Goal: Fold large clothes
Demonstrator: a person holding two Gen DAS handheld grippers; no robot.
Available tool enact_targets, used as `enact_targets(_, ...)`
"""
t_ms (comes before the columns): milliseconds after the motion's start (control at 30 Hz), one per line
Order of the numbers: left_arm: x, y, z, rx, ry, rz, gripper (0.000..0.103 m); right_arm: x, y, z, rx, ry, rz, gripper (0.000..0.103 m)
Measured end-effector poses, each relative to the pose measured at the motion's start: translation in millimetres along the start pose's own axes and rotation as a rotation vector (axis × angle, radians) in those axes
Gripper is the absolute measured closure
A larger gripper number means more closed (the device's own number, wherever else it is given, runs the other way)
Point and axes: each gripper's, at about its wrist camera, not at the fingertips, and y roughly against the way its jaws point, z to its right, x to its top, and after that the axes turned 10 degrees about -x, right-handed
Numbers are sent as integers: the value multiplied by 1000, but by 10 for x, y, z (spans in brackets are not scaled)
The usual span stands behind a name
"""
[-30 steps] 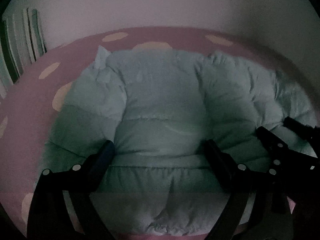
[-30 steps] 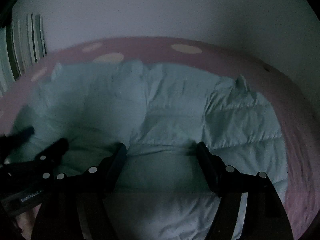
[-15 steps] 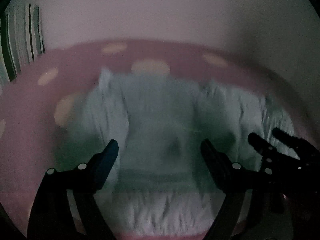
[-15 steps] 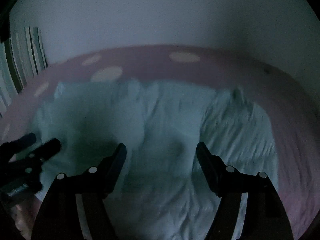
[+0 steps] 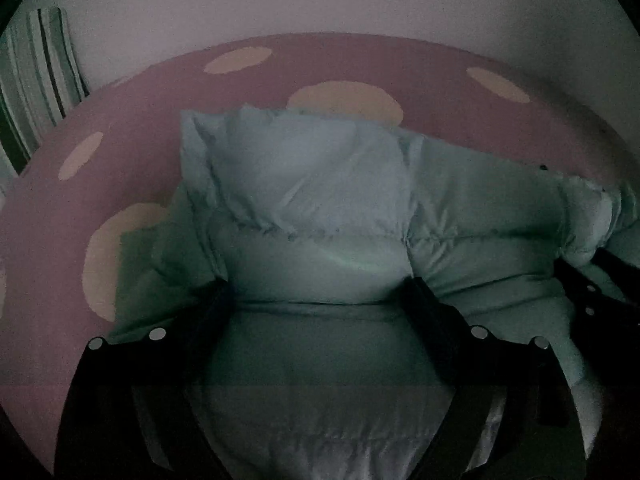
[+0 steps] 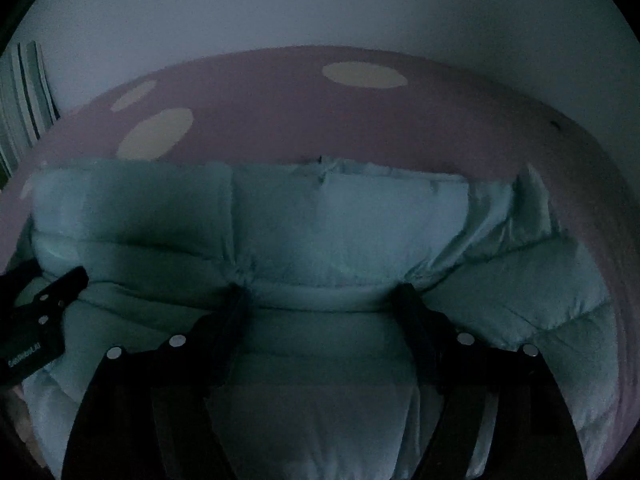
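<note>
A pale blue puffer jacket (image 5: 320,184) (image 6: 340,220) lies on a pink sheet with cream dots (image 5: 160,92) (image 6: 260,112). Its near part is doubled over into a thick padded roll. My left gripper (image 5: 318,292) straddles that roll, the fabric puckering at both fingertips. Its jaws are opening. My right gripper (image 6: 324,292) grips the same roll further right, and its jaws are opening too. Each gripper shows at the edge of the other's view: the right gripper (image 5: 580,280) and the left gripper (image 6: 60,284). The light is dim.
A plain wall rises behind the bed. A striped upright thing (image 5: 40,60) (image 6: 24,92) stands at the far left. Bare sheet shows beyond and to both sides of the jacket.
Both grippers have moved forward together, taking the jacket's near part with them. The jacket, flat a second ago, now stands bunched into a raised fold and reaches less far across the sheet.
</note>
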Motion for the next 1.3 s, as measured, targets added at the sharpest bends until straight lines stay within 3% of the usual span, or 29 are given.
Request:
enact_targets(67,-10,-67,-54,-27,18,-2,13,-23,-16,31,10,-17,0,27)
enact_targets(233,-46,-27,4,-4,-4,-4,12,-32,53,48,-3,-16,16,27)
enact_targets(433,-61,337,-21,-13,1,28,12,-61,462,166,-19,-18,105,26)
enact_targets(533,-175,579,-146,-4,20,60,12,-140,725,360,-39,-25,151,26)
enact_targets(767,-512,1049,-647,30,137,117,8,-483,936,1103,-66,-125,104,26)
enact_targets(900,-736,1133,-958,-45,249,97,8,-679,854,1361,-74,-170,47,26)
enact_targets(1167,-902,889,-914,-231,287,5,8,-840,545,1584,11,-262,-52,21)
enact_targets(1300,-888,811,-872,-227,298,38,9,-882,415,1595,53,-273,-79,20)
